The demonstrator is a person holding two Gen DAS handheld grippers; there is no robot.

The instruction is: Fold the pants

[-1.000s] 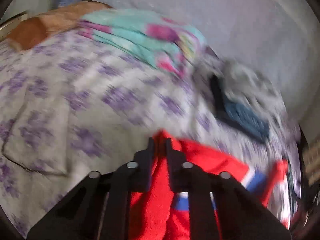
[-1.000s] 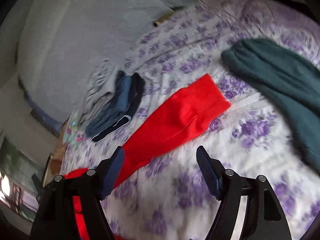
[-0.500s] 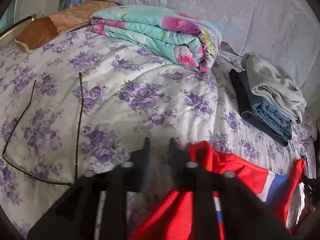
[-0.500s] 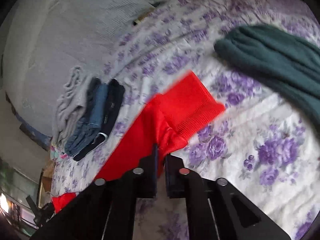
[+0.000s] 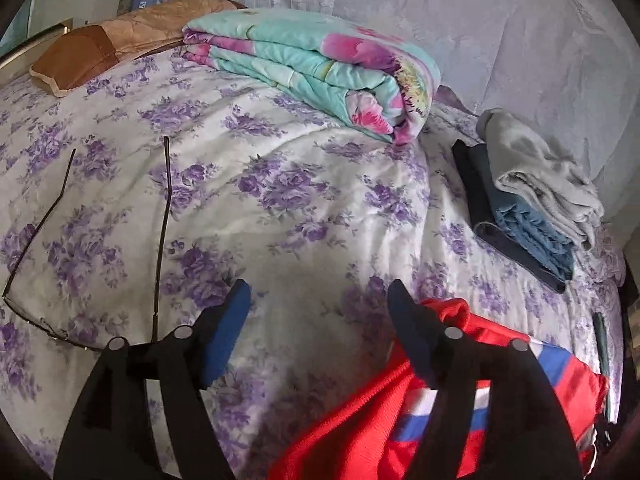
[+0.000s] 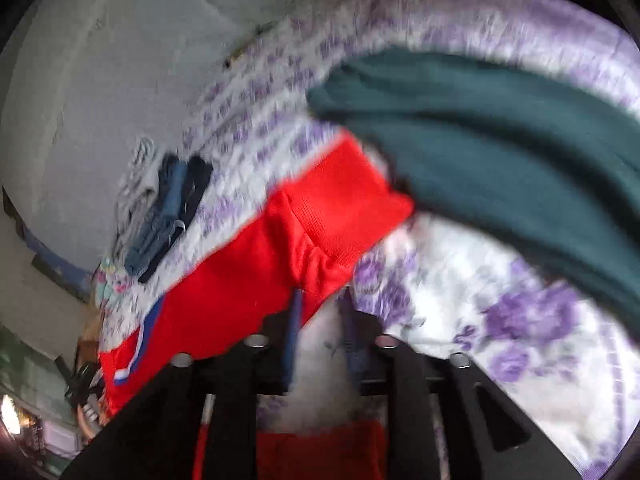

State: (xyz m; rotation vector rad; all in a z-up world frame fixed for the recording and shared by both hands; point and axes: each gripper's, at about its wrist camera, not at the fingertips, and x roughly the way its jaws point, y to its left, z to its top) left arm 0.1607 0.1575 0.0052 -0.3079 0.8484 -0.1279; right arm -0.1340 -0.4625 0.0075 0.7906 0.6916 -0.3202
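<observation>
The red pants [image 5: 360, 420], with a white and blue side stripe, lie on the purple-flowered bedspread [image 5: 300, 184]. My left gripper [image 5: 318, 286] is open and its jaws are still widening. Only bedspread shows between them, and the waist end sits under the right finger. The right wrist view is blurred. There the red leg [image 6: 248, 280] runs up to its ribbed cuff [image 6: 348, 208]. My right gripper [image 6: 322, 296] has its jaws a little apart and opening. The fabric's edge reaches the left fingertip, and white bedspread shows in the gap.
A dark green garment [image 6: 500, 140] lies just beyond the cuff. A folded floral quilt [image 5: 312, 64], a brown pillow [image 5: 80, 52] and a stack of folded clothes [image 5: 532, 200] line the far side by the wall. A bent wire hanger [image 5: 160, 220] lies at left.
My left gripper let go of the red waist and opened wide. My right gripper closed on the leg near the cuff, swept sideways with it towards the green garment, and its jaws have parted again.
</observation>
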